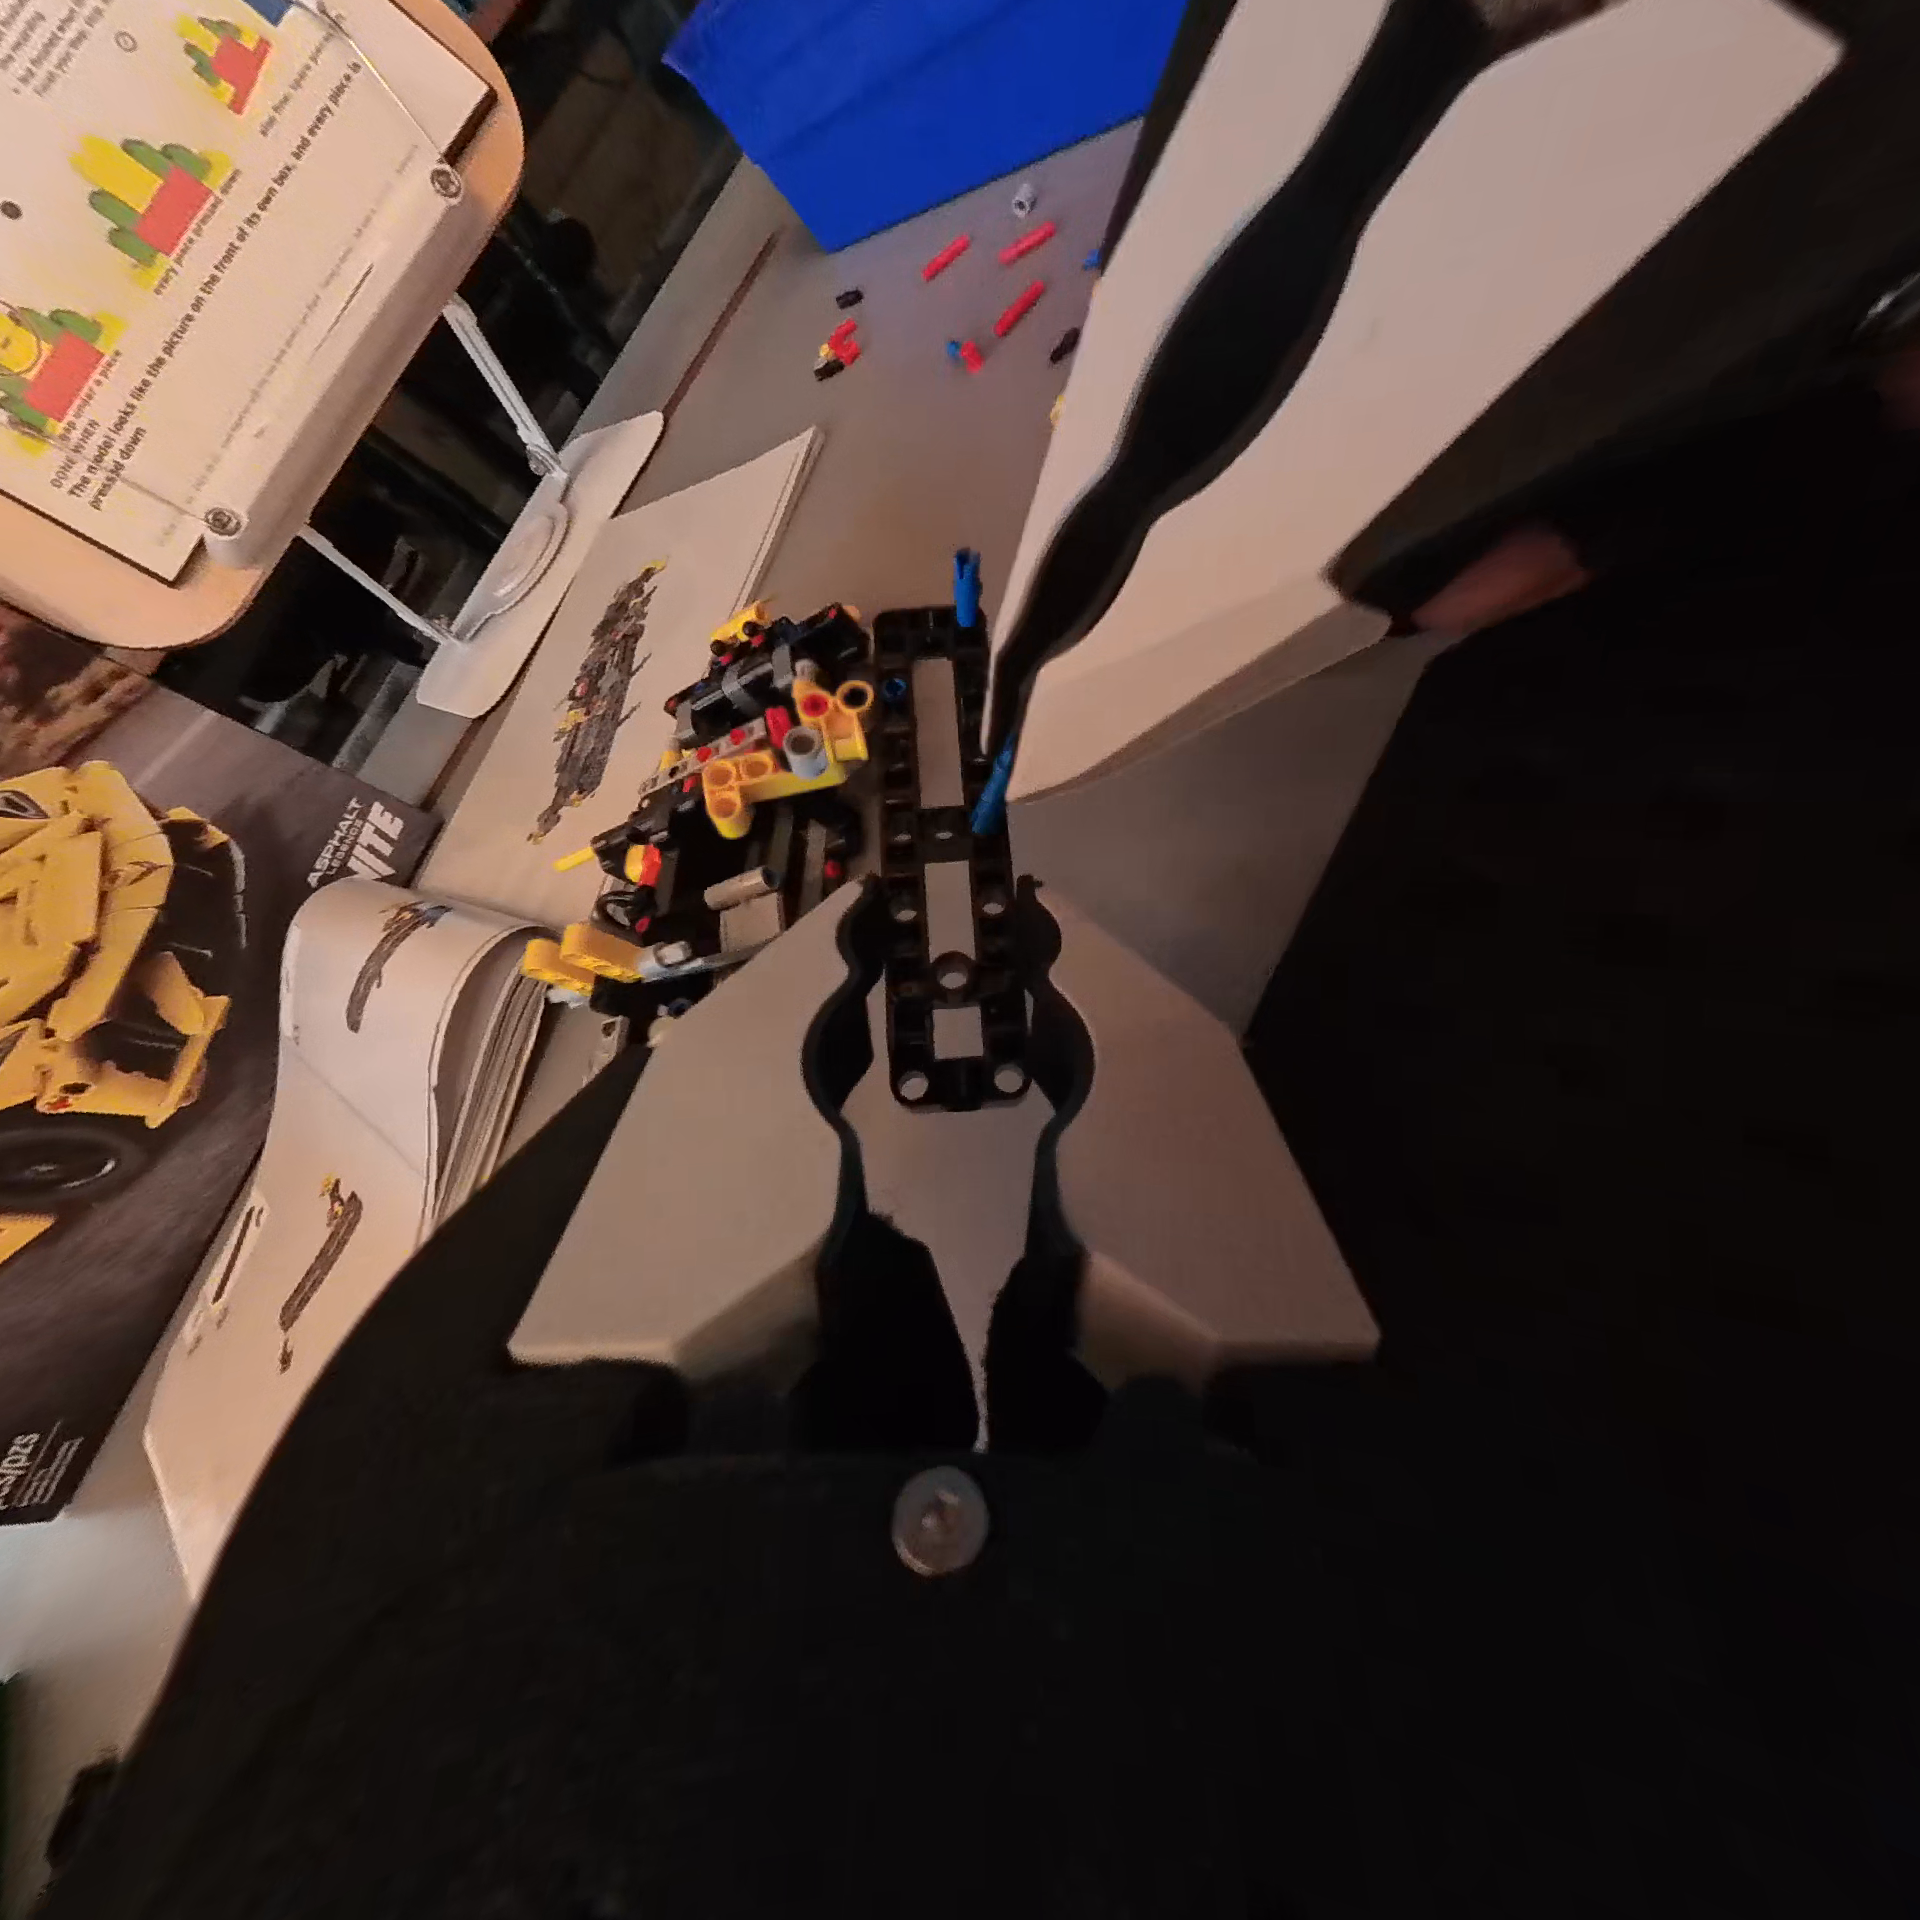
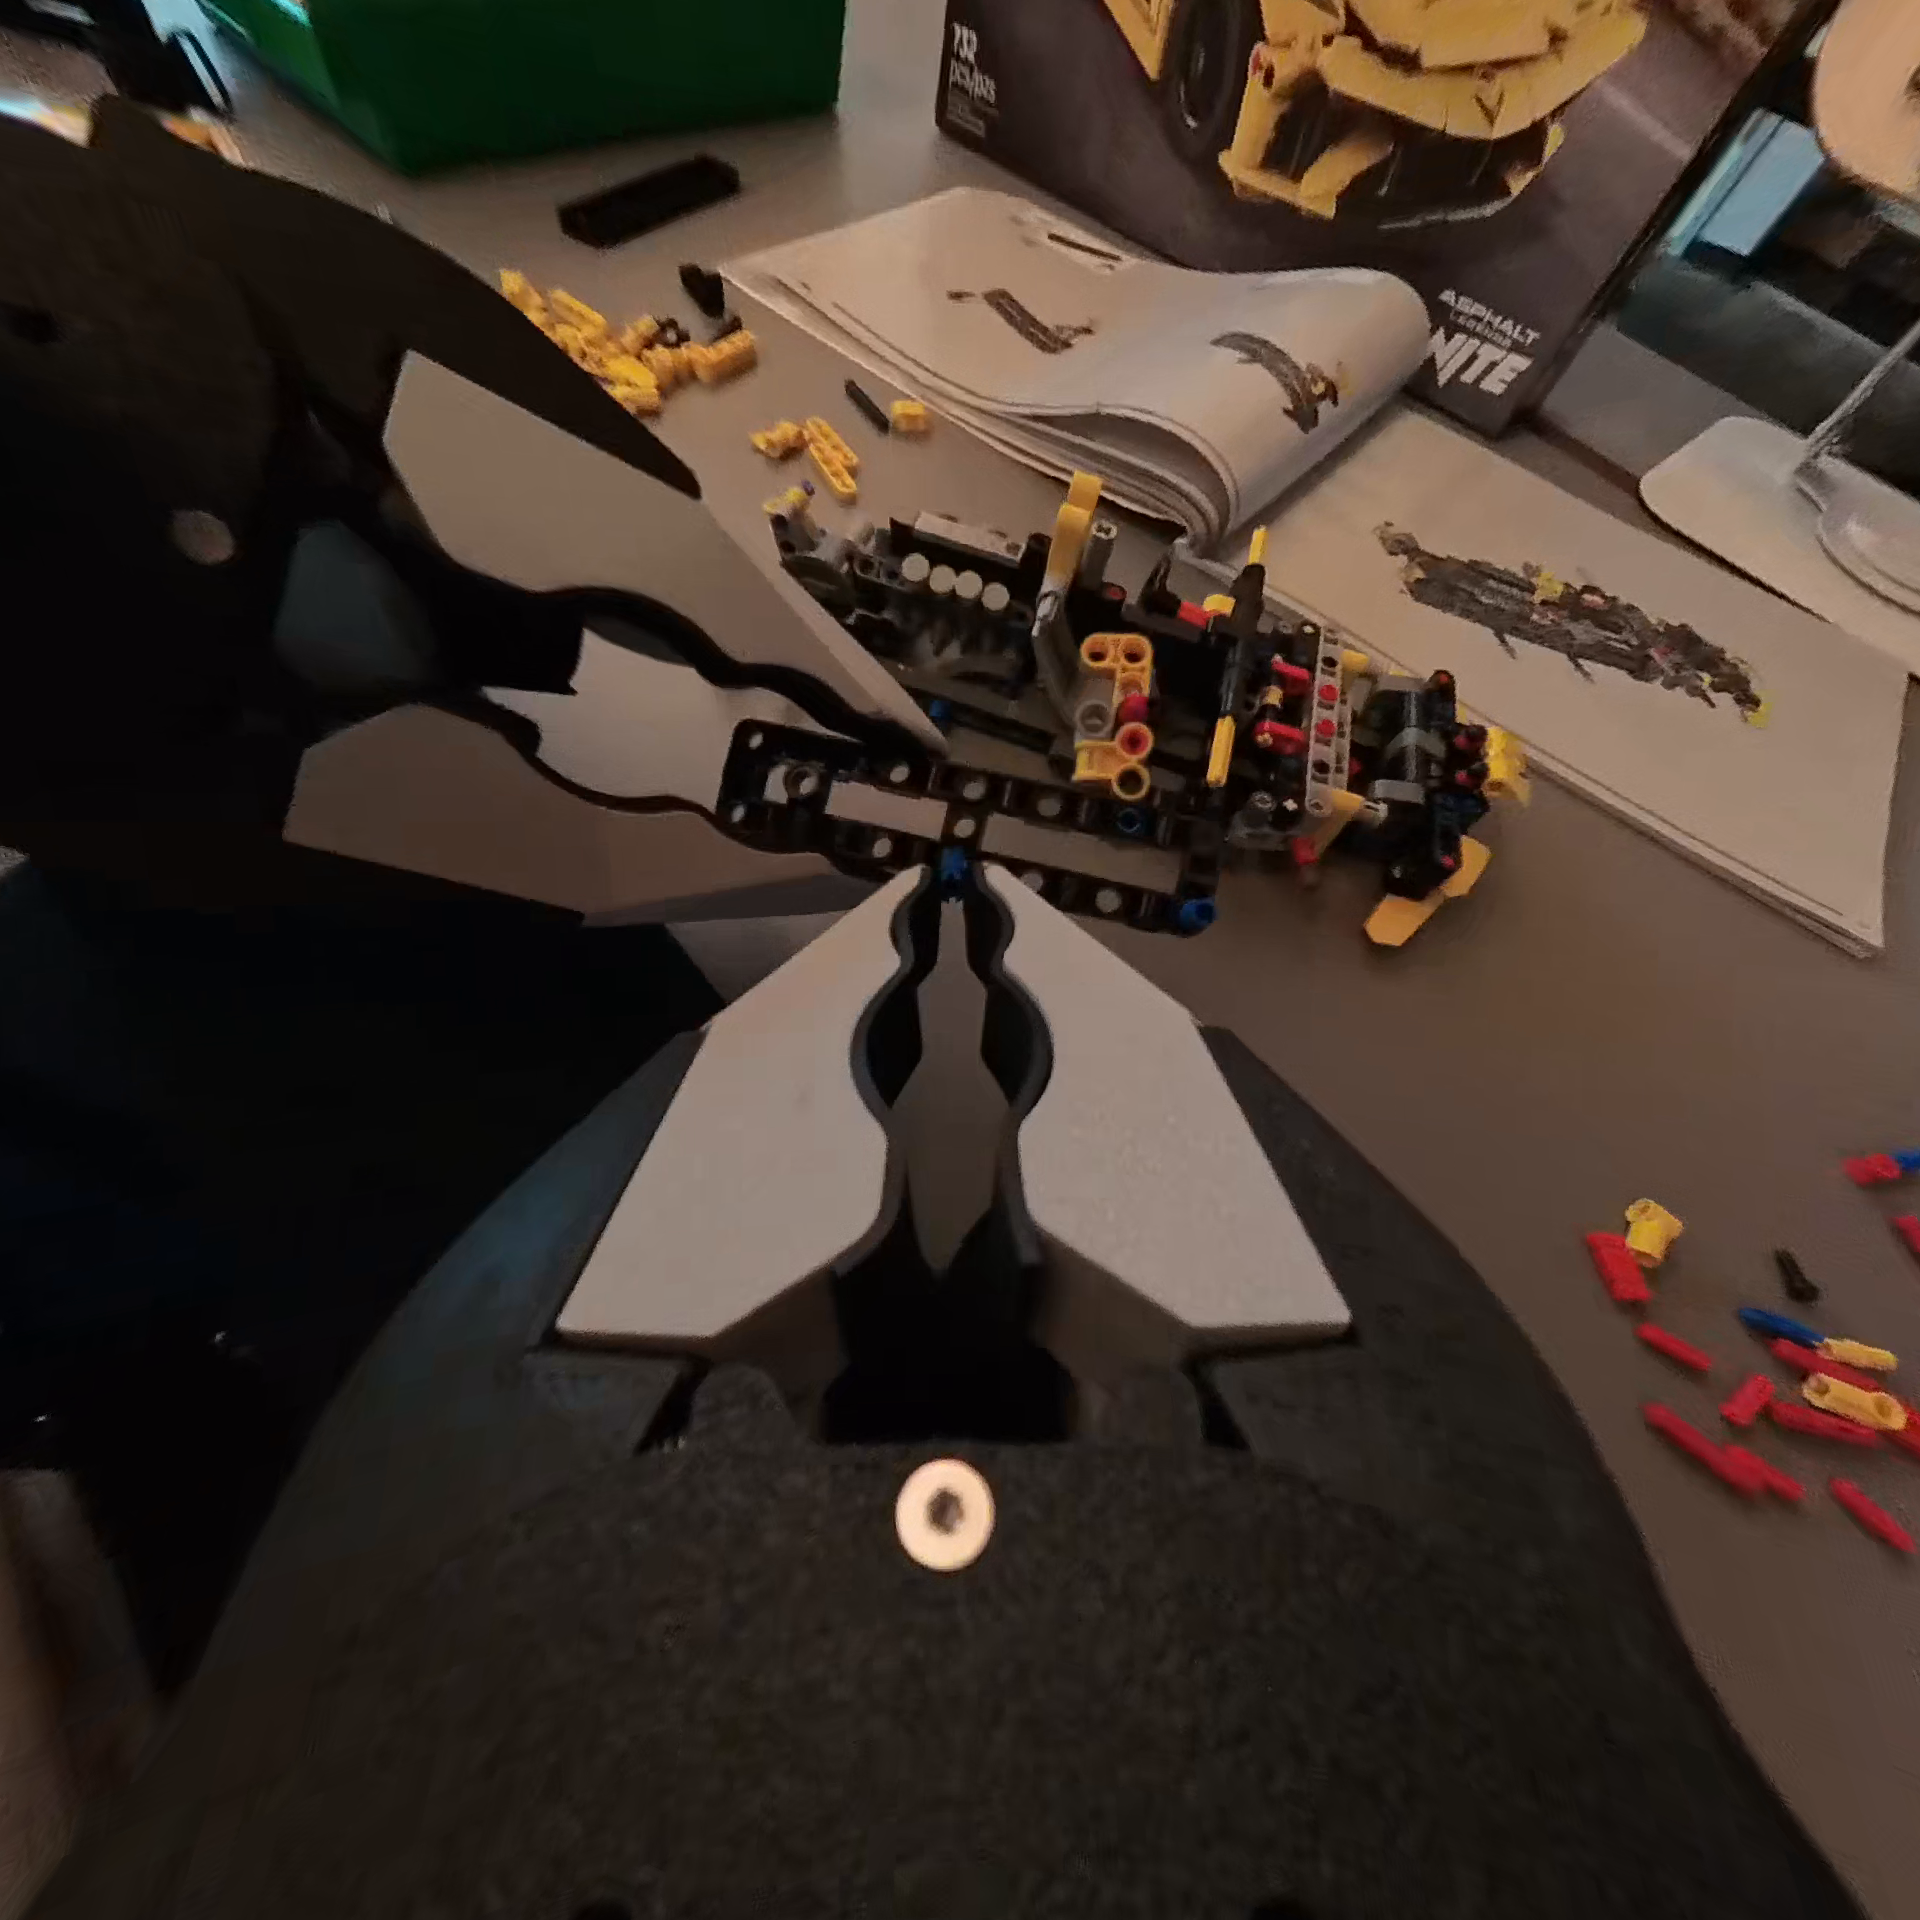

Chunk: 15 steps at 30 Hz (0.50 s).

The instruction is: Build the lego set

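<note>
L tongs clamp 1 black frame end; R tongs pinch 1 blue pin at frame's mid; 1 more pin at far end.

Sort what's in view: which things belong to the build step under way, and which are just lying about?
In use:
left gripper, shut on the black frame
right gripper, pinching a blue pin at that frame
half-built car
open manual

Lying about:
set box
loose red pins
yellow parts pile
blue bin
green bin
</note>
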{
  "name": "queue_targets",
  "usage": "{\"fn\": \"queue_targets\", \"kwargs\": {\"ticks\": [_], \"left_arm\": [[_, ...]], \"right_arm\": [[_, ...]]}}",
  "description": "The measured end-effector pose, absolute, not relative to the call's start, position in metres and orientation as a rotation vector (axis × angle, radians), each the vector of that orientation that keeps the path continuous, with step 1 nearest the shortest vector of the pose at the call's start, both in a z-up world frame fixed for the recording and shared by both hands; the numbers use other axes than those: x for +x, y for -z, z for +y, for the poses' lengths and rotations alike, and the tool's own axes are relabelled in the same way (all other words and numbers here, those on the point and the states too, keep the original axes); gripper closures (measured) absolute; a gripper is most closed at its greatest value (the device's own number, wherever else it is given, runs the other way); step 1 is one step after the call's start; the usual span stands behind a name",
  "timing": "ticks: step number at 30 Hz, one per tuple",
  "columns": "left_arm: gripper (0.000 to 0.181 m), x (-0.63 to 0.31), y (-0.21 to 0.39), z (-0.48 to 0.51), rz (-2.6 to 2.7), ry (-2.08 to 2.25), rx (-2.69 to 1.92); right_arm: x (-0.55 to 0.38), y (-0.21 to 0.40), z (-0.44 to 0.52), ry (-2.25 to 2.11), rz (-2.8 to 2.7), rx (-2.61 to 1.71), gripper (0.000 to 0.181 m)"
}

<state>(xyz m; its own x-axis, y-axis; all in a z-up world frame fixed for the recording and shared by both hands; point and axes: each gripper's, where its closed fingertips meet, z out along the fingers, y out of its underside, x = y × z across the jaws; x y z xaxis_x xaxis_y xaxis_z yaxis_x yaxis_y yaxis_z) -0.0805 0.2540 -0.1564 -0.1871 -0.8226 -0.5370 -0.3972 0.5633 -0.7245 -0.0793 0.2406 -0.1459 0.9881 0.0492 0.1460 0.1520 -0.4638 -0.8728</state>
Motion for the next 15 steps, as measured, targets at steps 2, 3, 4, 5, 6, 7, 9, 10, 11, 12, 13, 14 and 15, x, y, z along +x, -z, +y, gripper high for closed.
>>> {"fn": "queue_targets", "kwargs": {"ticks": [2, 3, 4, 5, 6, 7, 9, 10, 11, 12, 13, 14, 15], "left_arm": [[0.155, -0.079, 0.160, 0.255, 1.810, 0.514, -1.007], [0.156, -0.079, 0.162, 0.255, 1.815, 0.499, -1.000], [0.156, -0.079, 0.163, 0.255, 1.820, 0.480, -0.992], [0.156, -0.079, 0.166, 0.255, 1.830, 0.458, -0.981], [0.156, -0.079, 0.167, 0.255, 1.833, 0.436, -0.966], [0.156, -0.079, 0.166, 0.255, 1.826, 0.417, -0.947], [0.156, -0.079, 0.166, 0.254, 1.825, 0.401, -0.929], [0.156, -0.080, 0.166, 0.253, 1.827, 0.401, -0.926], [0.156, -0.080, 0.168, 0.253, 1.835, 0.407, -0.930], [0.156, -0.080, 0.168, 0.253, 1.842, 0.419, -0.939], [0.156, -0.080, 0.170, 0.252, 1.855, 0.435, -0.951], [0.156, -0.080, 0.171, 0.251, 1.864, 0.454, -0.961], [0.156, -0.080, 0.171, 0.250, 1.873, 0.487, -0.976]], "right_arm": [[-0.078, 0.151, 0.242, 0.161, -0.159, -2.090, 0.177], [-0.078, 0.152, 0.242, 0.190, -0.171, -2.104, 0.177], [-0.078, 0.154, 0.243, 0.224, -0.189, -2.122, 0.177], [-0.078, 0.157, 0.243, 0.256, -0.210, -2.142, 0.177], [-0.078, 0.159, 0.243, 0.279, -0.227, -2.155, 0.177], [-0.078, 0.159, 0.244, 0.289, -0.232, -2.156, 0.177], [-0.078, 0.160, 0.244, 0.253, -0.220, -2.170, 0.177], [-0.078, 0.161, 0.244, 0.229, -0.215, -2.170, 0.177], [-0.078, 0.162, 0.243, 0.205, -0.215, -2.174, 0.177], [-0.078, 0.164, 0.243, 0.173, -0.208, -2.171, 0.177], [-0.078, 0.166, 0.243, 0.127, -0.194, -2.171, 0.177], [-0.078, 0.167, 0.242, 0.069, -0.174, -2.173, 0.177], [-0.078, 0.166, 0.241, 0.001, -0.148, -2.172, 0.177]]}}
